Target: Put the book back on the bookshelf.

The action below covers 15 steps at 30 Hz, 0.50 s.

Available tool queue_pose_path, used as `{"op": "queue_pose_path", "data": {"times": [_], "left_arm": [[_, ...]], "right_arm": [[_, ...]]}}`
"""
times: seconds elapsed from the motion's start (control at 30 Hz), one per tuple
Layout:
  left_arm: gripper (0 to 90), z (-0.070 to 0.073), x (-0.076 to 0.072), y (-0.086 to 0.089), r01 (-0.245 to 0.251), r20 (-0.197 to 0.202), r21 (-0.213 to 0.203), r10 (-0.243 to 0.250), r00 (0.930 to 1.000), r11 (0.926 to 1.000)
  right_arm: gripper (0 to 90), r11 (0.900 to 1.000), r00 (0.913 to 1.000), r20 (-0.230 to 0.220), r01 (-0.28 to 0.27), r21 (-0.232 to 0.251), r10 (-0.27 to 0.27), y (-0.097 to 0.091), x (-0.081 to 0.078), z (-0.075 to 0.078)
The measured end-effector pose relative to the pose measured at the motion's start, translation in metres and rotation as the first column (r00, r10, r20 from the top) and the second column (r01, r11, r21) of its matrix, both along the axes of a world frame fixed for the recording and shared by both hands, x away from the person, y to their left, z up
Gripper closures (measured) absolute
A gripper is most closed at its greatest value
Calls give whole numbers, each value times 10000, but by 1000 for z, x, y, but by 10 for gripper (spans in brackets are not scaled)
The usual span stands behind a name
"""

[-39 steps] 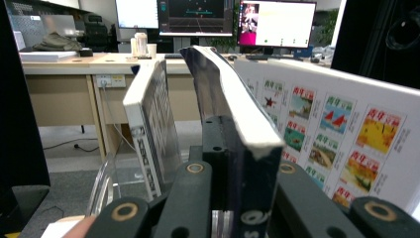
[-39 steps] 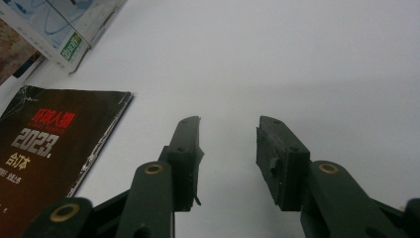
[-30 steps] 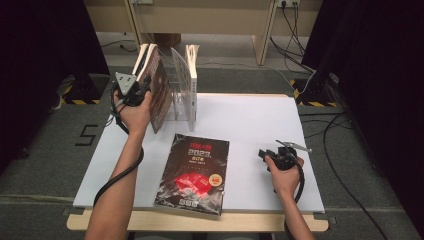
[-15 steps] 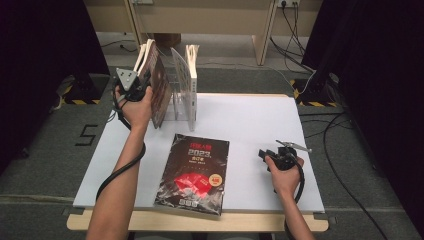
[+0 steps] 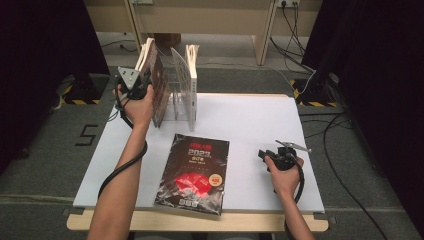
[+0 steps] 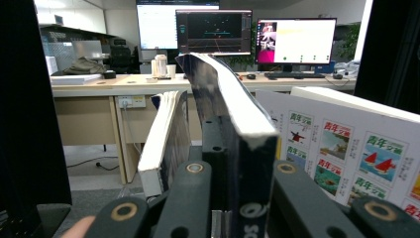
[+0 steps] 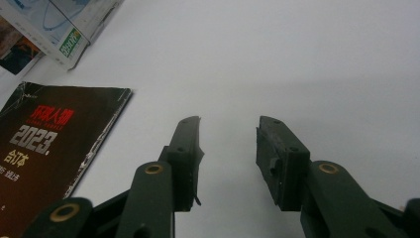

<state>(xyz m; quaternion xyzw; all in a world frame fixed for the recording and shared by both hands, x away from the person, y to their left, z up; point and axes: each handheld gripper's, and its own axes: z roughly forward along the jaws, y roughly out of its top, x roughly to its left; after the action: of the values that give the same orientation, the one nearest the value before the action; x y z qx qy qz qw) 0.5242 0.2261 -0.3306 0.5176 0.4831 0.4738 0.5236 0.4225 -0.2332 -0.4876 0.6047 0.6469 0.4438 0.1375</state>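
Observation:
My left gripper (image 5: 136,85) is raised at the back left of the table, shut on the edge of a dark-covered book (image 5: 159,90) that stands upright. In the left gripper view the jaws clamp that book (image 6: 237,114) at its lower end. A second book (image 6: 166,134) leans just to its left, and a white book with small pictures (image 6: 346,144) stands to its right. A black book with red art and "2023" (image 5: 195,172) lies flat near the table's front. My right gripper (image 5: 265,155) rests low at the right, open (image 7: 229,144) with bare table between its jaws.
A clear upright rack (image 5: 178,87) and the white book (image 5: 191,80) stand at the back of the white table (image 5: 250,120). The black book's corner (image 7: 44,144) lies left of the right gripper. Cables run on the floor behind the table.
The left hand has shifted only slightly with the dark book still gripped. The right hand has not moved.

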Motion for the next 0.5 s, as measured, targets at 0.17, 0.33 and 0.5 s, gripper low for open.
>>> {"op": "queue_pose_path", "data": {"times": [0.17, 0.33, 0.5], "left_arm": [[836, -5, 4, 0, -144, -106, 64, 145, 9998, 9999], [835, -12, 8, -1, -260, -204, 132, 263, 9994, 9996], [835, -14, 11, -1, -296, -295, 153, 300, 9991, 9994]], "right_arm": [[615, 10000, 10000, -2, -39, 27, 39, 0, 0, 0], [615, 10000, 9999, -107, 2, 53, -1, 0, 0, 0], [615, 10000, 10000, -72, -3, 58, 4, -2, 0, 0]]}}
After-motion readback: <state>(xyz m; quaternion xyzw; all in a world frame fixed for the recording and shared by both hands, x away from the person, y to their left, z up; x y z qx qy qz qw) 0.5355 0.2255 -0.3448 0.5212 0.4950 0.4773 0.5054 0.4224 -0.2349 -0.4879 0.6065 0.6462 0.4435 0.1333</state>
